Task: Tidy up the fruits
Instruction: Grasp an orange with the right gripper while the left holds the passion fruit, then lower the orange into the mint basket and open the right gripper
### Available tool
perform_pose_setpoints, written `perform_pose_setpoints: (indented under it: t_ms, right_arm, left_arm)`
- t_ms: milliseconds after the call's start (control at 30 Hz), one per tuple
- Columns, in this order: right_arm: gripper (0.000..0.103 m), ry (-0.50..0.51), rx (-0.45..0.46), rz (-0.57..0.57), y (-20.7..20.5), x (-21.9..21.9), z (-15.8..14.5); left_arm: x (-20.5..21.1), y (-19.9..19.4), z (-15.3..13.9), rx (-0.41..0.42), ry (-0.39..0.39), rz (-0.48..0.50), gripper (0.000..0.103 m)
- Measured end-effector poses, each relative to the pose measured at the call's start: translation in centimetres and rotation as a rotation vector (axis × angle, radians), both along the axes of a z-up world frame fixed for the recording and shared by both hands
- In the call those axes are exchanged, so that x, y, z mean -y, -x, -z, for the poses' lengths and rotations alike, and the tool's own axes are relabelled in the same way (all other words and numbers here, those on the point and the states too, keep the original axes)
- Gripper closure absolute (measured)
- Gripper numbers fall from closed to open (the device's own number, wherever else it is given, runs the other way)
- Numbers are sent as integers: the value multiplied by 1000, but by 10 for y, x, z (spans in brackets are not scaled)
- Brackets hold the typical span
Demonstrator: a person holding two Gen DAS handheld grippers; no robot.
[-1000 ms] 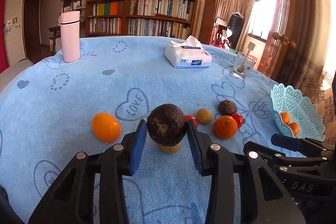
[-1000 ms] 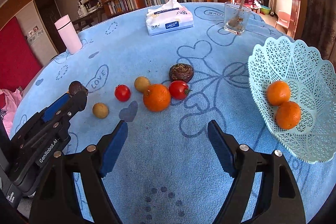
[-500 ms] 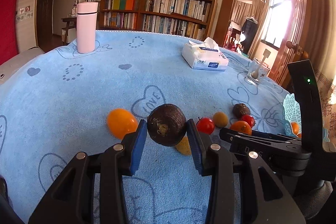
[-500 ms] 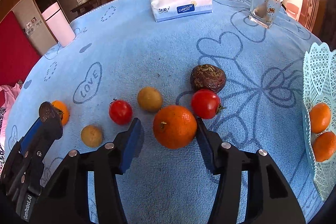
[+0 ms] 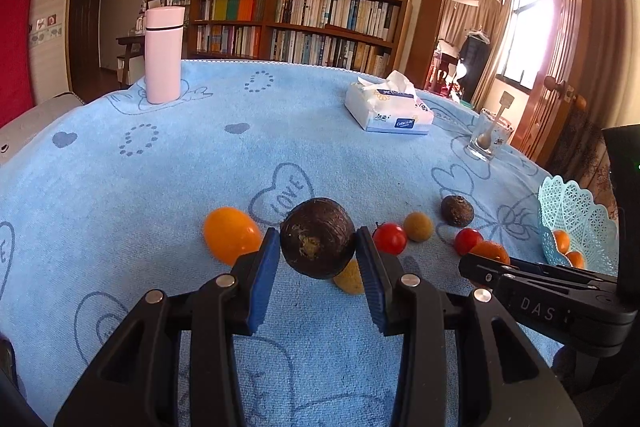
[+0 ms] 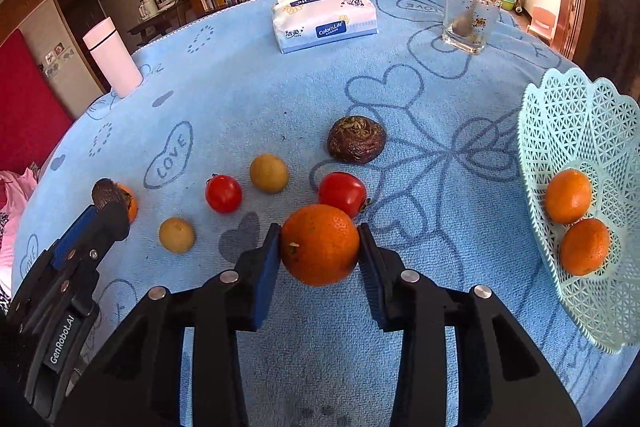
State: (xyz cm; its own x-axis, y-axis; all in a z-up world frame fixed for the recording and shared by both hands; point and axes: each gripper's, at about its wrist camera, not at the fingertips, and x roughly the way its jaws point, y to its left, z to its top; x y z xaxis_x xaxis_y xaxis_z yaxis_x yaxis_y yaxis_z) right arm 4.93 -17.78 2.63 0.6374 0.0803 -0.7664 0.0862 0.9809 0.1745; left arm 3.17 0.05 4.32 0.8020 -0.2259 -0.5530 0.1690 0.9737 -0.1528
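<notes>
The left claw [image 5: 318, 255] is clamped on a dark brown round fruit [image 5: 317, 238]. Both blue pads [image 5: 262, 279] press on its sides, and the fruit sits up off the blue cloth of the bench [image 5: 240, 155]. Just behind and below it lies a small tan fruit [image 5: 349, 278], partly hidden. An orange [image 5: 230, 234] rests on the cloth just left of the claw.

The right claw [image 6: 319, 253] is clamped on a big orange [image 6: 320, 243], with a pad touching each side. Whether this orange is lifted or rests on the cloth cannot be told. A red tomato [image 6: 342, 193] sits right behind it, and a second red tomato [image 6: 223, 193] lies further left. Between the two tomatoes, a bit further back, is a tan round fruit [image 6: 269, 173]. A wrinkly dark fruit [image 6: 356, 145] lies behind the first tomato.

At the right side of the bench stands a pale green lacy basket [image 6: 576, 123]. Two oranges [image 6: 576, 221] lie inside it, touching each other.

Far back on the bench stand a pink bottle [image 5: 164, 55], a pack of tissues [image 5: 388, 111] and a glass with a spoon [image 5: 490, 139]. Behind the bench is a bookshelf [image 5: 296, 23] full of books.
</notes>
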Motion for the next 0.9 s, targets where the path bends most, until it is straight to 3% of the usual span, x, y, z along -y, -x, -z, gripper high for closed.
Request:
perform_pose_setpoints:
  t_ms: [333,900]
  right_arm:
    - [64,-38,74,100,38,32,-28]
    - [64,-36,139,427,100,139,-47]
  left_arm:
    - [2,2,-1,9,-6,5,63]
    - [5,4,0,13,-22,9,63]
